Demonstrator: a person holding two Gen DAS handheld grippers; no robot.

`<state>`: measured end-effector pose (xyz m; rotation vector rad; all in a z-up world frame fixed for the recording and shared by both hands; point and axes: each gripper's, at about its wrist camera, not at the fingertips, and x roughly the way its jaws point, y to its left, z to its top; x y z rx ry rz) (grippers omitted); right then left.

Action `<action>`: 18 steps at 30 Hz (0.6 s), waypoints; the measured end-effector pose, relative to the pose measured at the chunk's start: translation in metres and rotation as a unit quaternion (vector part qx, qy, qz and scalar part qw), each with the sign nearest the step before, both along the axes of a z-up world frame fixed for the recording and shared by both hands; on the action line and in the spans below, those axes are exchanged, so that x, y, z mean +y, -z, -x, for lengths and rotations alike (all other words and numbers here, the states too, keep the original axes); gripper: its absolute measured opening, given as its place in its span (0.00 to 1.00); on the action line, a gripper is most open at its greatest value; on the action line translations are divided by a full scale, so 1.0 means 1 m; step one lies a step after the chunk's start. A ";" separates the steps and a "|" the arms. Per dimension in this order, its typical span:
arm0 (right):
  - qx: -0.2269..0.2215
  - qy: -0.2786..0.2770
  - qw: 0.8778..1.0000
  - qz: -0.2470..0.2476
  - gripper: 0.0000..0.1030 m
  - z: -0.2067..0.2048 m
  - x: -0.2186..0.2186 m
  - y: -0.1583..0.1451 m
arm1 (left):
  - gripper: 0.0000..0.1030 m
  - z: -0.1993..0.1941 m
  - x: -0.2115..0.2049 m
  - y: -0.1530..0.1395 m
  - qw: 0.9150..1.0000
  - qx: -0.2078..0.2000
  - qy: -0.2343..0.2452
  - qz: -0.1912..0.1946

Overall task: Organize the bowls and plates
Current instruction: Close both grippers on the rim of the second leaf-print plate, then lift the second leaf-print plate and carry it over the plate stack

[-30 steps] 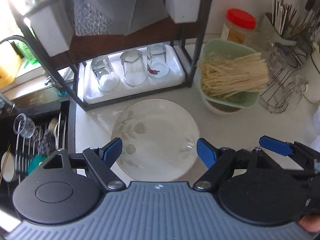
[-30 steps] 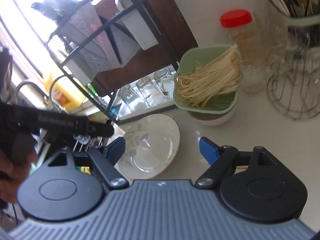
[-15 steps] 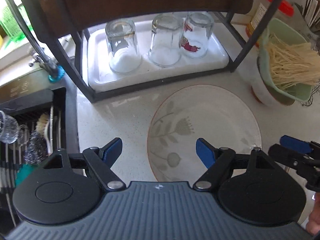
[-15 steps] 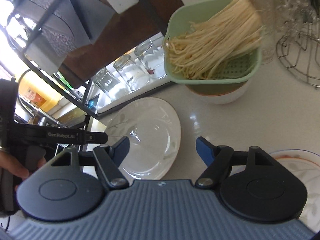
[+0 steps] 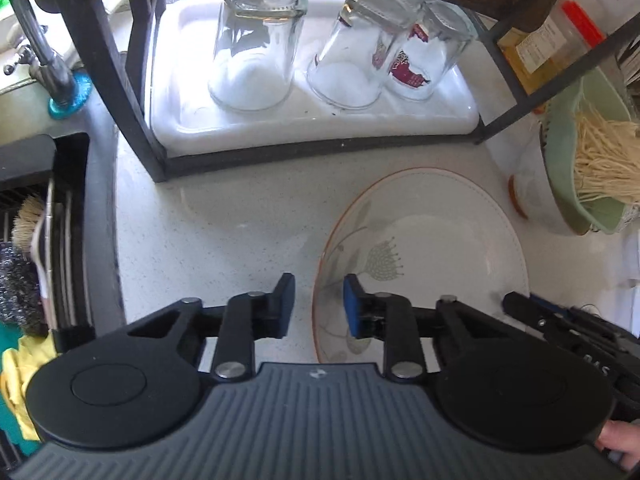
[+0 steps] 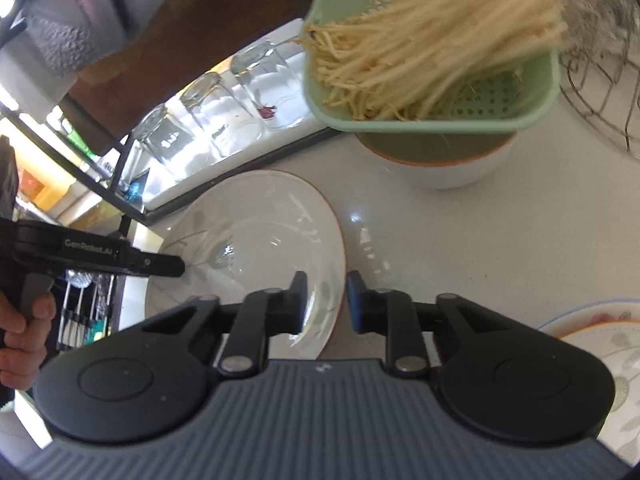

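Note:
A white plate with a grey flower print and an orange rim [image 5: 432, 248] lies on the speckled counter; it also shows in the right wrist view [image 6: 256, 236]. My left gripper [image 5: 319, 304] has its fingers narrowed around the plate's left rim, one finger outside, one over the plate. My right gripper [image 6: 327, 300] likewise straddles the plate's right rim with a narrow gap. Contact with the rim is not clear in either view. A white bowl [image 6: 436, 164] stands behind, under a green strainer of noodles [image 6: 436, 52]. Another patterned plate [image 6: 608, 344] lies at the far right.
A black-framed rack holds a white tray [image 5: 320, 120] with three upturned glasses [image 5: 256, 48]. The sink with a dish rack [image 5: 44, 256] and a tap [image 5: 48, 68] is to the left. A red-lidded jar [image 5: 556, 44] and a wire stand [image 6: 600, 80] stand at the right.
Both grippers have come down close to the plate and narrowed their fingers from wide open to a small gap around its opposite rims.

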<state>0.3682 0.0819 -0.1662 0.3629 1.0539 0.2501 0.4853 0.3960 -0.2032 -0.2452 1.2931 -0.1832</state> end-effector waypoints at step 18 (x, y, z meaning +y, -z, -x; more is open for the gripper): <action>0.017 0.004 1.000 -0.004 0.13 0.006 -0.012 -0.002 | 0.22 0.006 -0.016 -0.008 0.993 0.013 0.091 0.069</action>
